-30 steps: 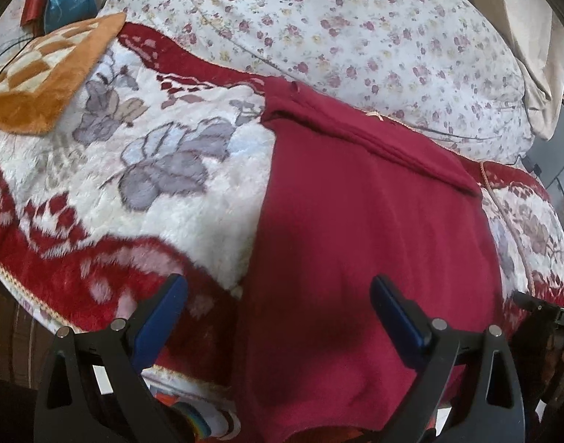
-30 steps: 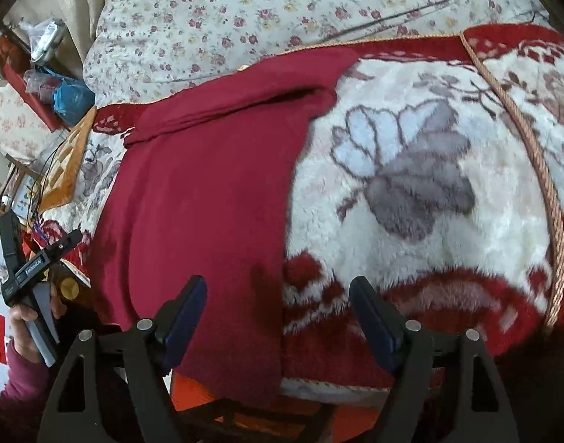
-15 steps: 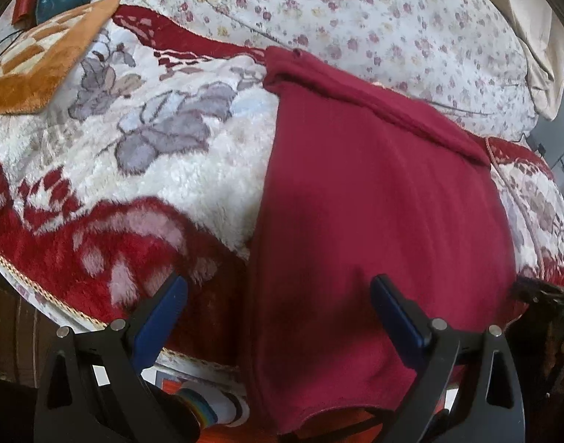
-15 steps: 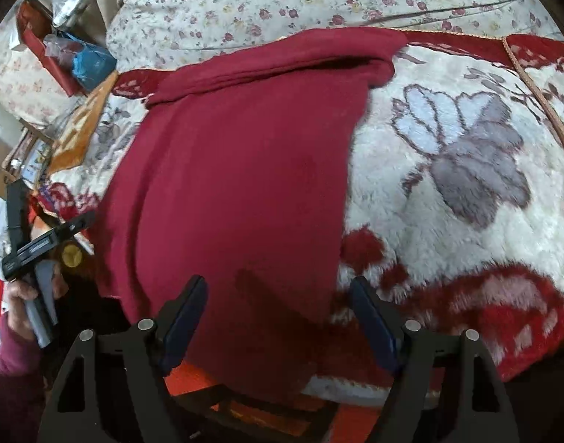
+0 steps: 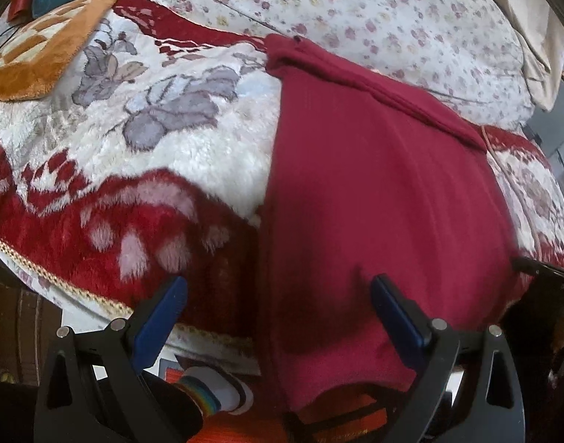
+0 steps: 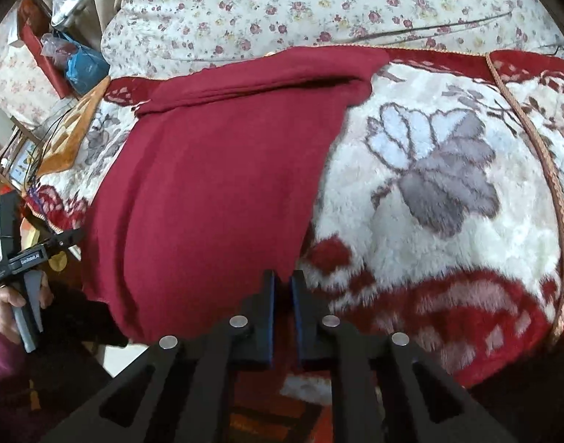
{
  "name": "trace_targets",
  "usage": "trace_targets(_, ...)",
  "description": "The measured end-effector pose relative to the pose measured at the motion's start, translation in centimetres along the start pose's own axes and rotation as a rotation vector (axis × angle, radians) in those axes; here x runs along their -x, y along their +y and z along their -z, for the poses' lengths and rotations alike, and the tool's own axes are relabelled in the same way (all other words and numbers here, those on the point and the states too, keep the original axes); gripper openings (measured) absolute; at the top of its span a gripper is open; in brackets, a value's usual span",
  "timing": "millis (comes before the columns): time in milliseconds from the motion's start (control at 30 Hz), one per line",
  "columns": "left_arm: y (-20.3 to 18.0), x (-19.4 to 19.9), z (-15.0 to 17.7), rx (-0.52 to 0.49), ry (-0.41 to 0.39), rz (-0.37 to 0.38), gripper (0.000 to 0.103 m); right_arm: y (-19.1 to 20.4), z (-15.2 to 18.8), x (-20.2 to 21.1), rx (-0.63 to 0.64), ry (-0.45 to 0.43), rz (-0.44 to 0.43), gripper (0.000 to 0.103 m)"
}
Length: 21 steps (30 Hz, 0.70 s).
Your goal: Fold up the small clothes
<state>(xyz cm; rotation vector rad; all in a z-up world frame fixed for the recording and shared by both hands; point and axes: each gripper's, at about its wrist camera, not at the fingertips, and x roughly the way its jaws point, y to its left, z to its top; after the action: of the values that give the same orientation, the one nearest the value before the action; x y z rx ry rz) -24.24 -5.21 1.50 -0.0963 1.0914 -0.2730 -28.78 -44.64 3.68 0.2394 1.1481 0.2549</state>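
Observation:
A dark red garment (image 5: 374, 192) (image 6: 215, 192) lies flat on a plush red-and-white flowered blanket (image 5: 193, 162) (image 6: 447, 221), its far end folded over and its near hem hanging off the bed's edge. My left gripper (image 5: 278, 282) is wide open just above the near left side; the garment's left edge runs between its fingers, untouched. My right gripper (image 6: 282, 280) has its jaws closing, nearly together, with the garment's near right corner pinched between the blue pads. In the right wrist view a hand holds the left gripper (image 6: 34, 254) at the far left.
A floral quilt (image 5: 355, 7) (image 6: 300, 7) lies beyond the blanket. An orange checked cushion (image 5: 42, 55) sits at the far left, with a blue bag (image 6: 86, 66) and clutter behind it. A foot in a striped sock (image 5: 215, 398) stands on the floor below the bed's edge.
The right jaws went from wide open to nearly together on the garment's near right corner. The left gripper sank slightly toward the near edge, still open.

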Motion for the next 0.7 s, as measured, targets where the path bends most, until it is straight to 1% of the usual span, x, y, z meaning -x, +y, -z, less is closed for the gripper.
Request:
trace_targets(33,0.0,-0.1,0.2,-0.007,0.006,-0.001,0.099,0.1,0.5,-0.1,0.004,0.048,-0.045,0.074)
trace_targets(67,0.0,-0.3,0.6,-0.016,0.023,-0.001,0.099,0.3,1.2,-0.5,0.006,0.093,-0.086,0.083)
trace_targets(133,-0.2,-0.7,0.8,-0.024,0.045,0.001,0.099,1.1,2.5,-1.5,0.049,0.157,-0.102,0.084)
trace_targets(200,-0.4,-1.0,1.1,-0.040,0.059,-0.006,0.099,1.5,3.4,-2.8,0.069,0.207,-0.091,0.084)
trace_targets(300,-0.4,-1.2,1.3,-0.053,0.063,-0.027,0.099,1.2,4.6,-5.1,0.020,0.271,-0.104,0.083)
trace_targets(333,-0.3,-1.3,1.2,-0.050,0.066,-0.029,0.099,1.2,4.8,-5.5,0.015,0.280,-0.104,0.081)
trace_targets(400,-0.1,-1.4,1.3,-0.044,0.074,-0.030,0.099,1.6,4.9,-5.8,0.020,0.275,-0.097,0.081)
trace_targets(500,-0.1,-1.7,1.4,-0.048,0.087,-0.040,0.099,2.1,4.5,-5.9,0.020,0.267,-0.134,0.081)
trace_targets(633,-0.3,-2.0,1.5,-0.058,0.103,-0.048,0.099,2.6,4.8,-6.9,0.038,0.278,-0.138,0.081)
trace_targets(700,-0.2,-2.0,1.5,-0.053,0.106,-0.046,0.099,2.1,4.8,-6.7,0.026,0.275,-0.150,0.081)
